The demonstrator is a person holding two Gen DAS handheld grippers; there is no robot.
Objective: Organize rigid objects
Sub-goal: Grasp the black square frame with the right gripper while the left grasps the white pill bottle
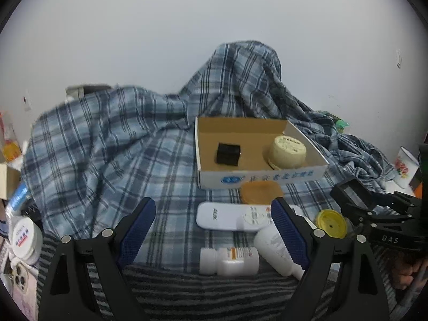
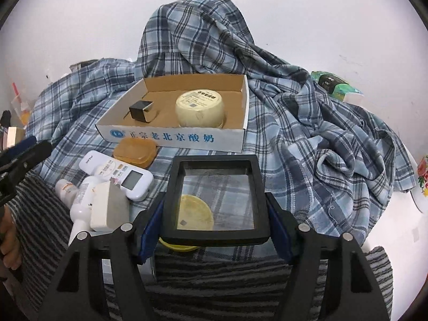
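A plain white wall [image 1: 187, 26] fills the upper half of both views, and below it a rumpled blue plaid cloth [image 1: 93, 139] covers the surface and rises to a peak at upper centre; a grey striped cloth [image 1: 187, 289] lies along the bottom edge. In the left wrist view, a white jar [image 1: 25, 236] and a phone [image 1: 20, 281] sit at the far left edge. The left gripper [image 1: 214, 230] fills the lower centre, its blue-padded jaws spread wide with nothing between the pads. Just beyond it lie a white pill bottle [image 1: 228, 260] on its side, a white squeeze bottle [image 1: 275, 248], a white remote control [image 1: 230, 216] and an amber soap case [image 1: 260, 192]. Above these, at centre right, stands an open cardboard box [image 1: 267, 178] holding a small black cube [image 1: 227, 154] on the left and a cream round tub [image 1: 287, 153] on the right. A yellow lid [image 1: 330, 223] lies lower right. In the right wrist view, the right gripper [image 2: 215, 227] at lower centre is clamped on a black-framed clear display case [image 2: 216, 198], its pads pressing both sides of the frame, held in front of the box, with the yellow lid visible through it.
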